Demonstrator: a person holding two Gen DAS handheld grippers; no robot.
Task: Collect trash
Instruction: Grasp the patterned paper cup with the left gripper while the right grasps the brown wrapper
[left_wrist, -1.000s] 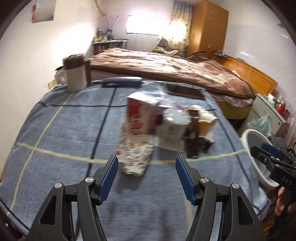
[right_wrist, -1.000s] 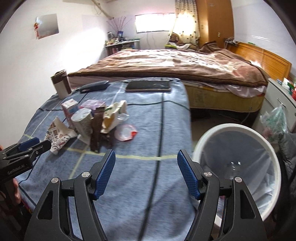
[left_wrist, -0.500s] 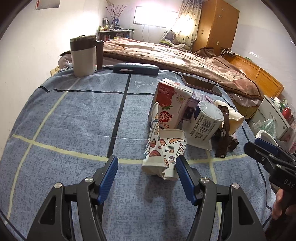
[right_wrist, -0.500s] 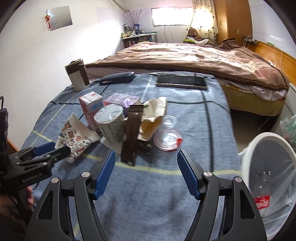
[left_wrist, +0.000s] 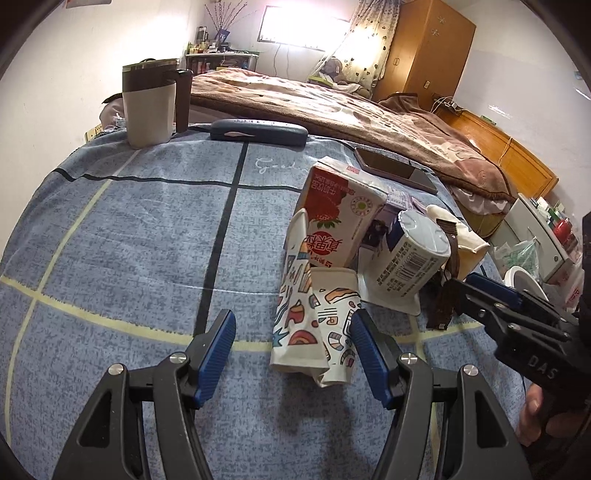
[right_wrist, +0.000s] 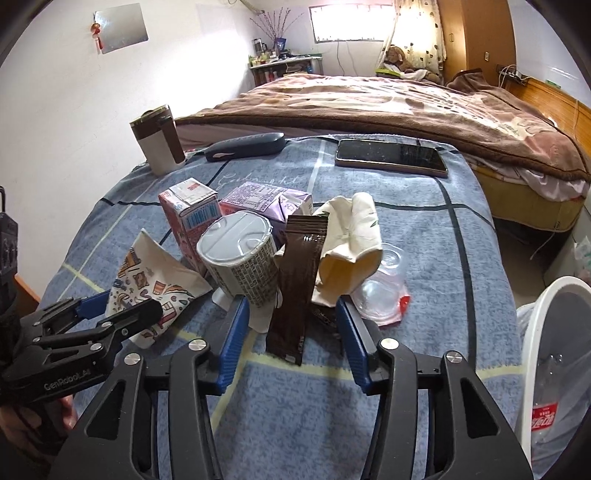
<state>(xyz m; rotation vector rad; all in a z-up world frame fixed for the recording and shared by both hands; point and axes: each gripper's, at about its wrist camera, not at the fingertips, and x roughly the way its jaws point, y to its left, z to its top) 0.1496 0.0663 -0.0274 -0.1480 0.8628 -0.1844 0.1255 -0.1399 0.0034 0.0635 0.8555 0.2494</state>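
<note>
Bedroom, blue checked bedspread as work surface, trash heaped right of centre. Left gripper jaws wide apart, nothing held, lined up on the crushed patterned paper cup: right pad just beside the cup's edge, left pad well clear. Right gripper jaws also apart and empty, straddling the brown sachet, with the grey foil-lid cup at its left pad and the cream paper bag at its right. Red milk carton stood right behind the patterned cup, touching or nearly so. White bin off the bed's right side, a bottle already inside.

Judged best for the left grab: shift right to centre the cup between the pads, go low, pinch across the flattened body, lift straight up to avoid toppling the carton. For the right: narrow target, neighbours crowding both pads, so close slowly on the sachet alone. Phone, glasses case and mug looked like non-trash, best left alone
</note>
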